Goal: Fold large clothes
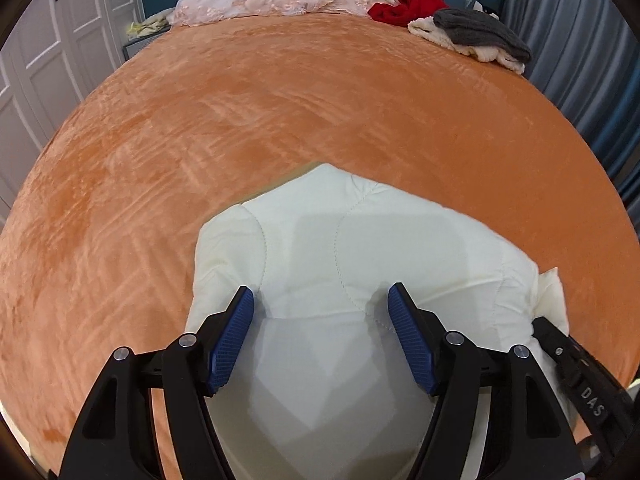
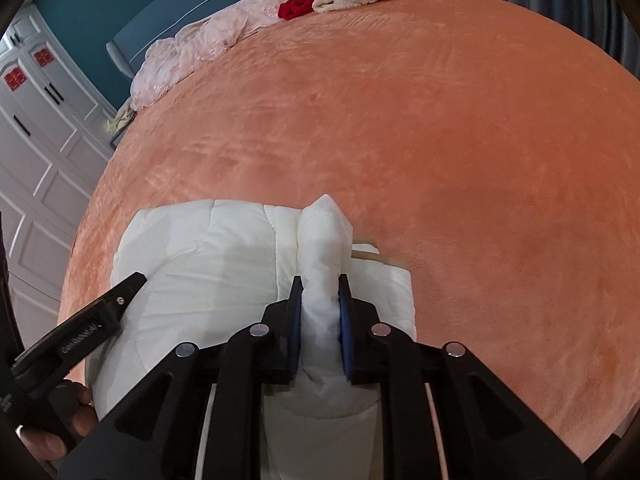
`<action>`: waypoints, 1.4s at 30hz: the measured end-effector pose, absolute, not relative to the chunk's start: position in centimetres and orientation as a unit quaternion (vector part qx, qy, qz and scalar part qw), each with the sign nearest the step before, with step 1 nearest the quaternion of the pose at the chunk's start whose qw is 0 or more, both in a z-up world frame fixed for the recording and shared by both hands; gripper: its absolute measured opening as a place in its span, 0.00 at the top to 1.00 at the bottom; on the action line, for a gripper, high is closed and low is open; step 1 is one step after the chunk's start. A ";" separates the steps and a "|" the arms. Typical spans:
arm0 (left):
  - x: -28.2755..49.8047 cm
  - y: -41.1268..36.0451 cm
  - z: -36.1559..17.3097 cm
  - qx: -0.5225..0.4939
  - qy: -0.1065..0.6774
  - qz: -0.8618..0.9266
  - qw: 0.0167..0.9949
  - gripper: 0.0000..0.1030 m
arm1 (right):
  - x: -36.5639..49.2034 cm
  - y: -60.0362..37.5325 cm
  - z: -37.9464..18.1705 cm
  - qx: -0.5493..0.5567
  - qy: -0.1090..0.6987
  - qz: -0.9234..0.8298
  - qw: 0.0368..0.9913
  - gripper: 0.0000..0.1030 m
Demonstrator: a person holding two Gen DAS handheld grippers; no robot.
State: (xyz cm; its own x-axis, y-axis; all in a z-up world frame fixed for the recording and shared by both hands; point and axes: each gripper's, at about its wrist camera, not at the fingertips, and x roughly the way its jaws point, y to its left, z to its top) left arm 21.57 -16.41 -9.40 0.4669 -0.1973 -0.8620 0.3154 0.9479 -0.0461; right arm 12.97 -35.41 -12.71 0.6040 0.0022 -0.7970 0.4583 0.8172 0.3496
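Note:
A cream-white quilted padded garment [image 1: 340, 240] lies bundled on the near part of an orange bed cover [image 1: 280, 120]. My left gripper [image 1: 320, 300] is open, its blue pads spread wide just over the garment's near side, holding nothing. My right gripper [image 2: 320, 286] is shut on a thick raised fold of the same garment [image 2: 322, 240], which stands up between the pads. The rest of the garment [image 2: 200, 260] spreads to the left of that fold. The left gripper's black finger [image 2: 120, 300] shows at the left of the right wrist view.
At the far end of the bed lie a pink quilt [image 1: 272, 0], a red garment [image 1: 408, 4], and a grey garment on a cream one [image 1: 476, 32]. White wardrobe doors [image 1: 52, 60] stand left, grey-blue curtains [image 1: 580, 60] right. The orange bed cover [image 2: 440, 140] stretches ahead.

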 end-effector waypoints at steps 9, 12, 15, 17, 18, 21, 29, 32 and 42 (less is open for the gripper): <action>21.9 -17.0 -11.4 0.071 0.481 -0.132 0.864 0.28 | 13.8 -35.3 -14.6 0.263 0.425 -0.131 0.856 0.75; 22.0 -17.1 -11.8 0.070 0.480 -0.129 0.865 0.27 | 13.8 -35.2 -14.8 0.260 0.423 -0.130 0.858 0.75; 22.1 -17.0 -12.1 0.068 0.477 -0.128 0.867 0.26 | 13.8 -35.1 -15.1 0.254 0.419 -0.130 0.862 0.75; 22.1 -17.0 -12.3 0.069 0.474 -0.126 0.869 0.25 | 13.9 -35.1 -15.2 0.254 0.417 -0.128 0.863 0.75; 22.1 -17.1 -12.4 0.069 0.474 -0.125 0.869 0.25 | 13.8 -35.1 -15.3 0.255 0.417 -0.128 0.863 0.75; 22.1 -17.2 -12.7 0.071 0.472 -0.122 0.870 0.24 | 13.7 -35.0 -15.5 0.253 0.413 -0.128 0.865 0.75; 22.3 -17.4 -13.2 0.074 0.468 -0.113 0.873 0.22 | 13.5 -34.2 -15.6 0.242 0.406 -0.140 0.870 0.75; 22.2 -17.5 -13.2 0.076 0.468 -0.111 0.873 0.21 | 13.6 -33.7 -15.4 0.229 0.406 -0.148 0.872 0.75; 21.4 -14.5 -10.0 0.037 0.496 -0.139 0.857 0.21 | 11.4 -35.8 -12.3 0.278 0.409 -0.141 0.858 0.45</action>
State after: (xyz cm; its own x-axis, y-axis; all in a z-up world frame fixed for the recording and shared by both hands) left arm 21.36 -14.52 -9.98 0.4703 -0.2014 -0.8592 0.2748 0.9586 -0.0743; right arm 11.39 -35.85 -12.26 0.6259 -0.0151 -0.7797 0.4699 0.8053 0.3616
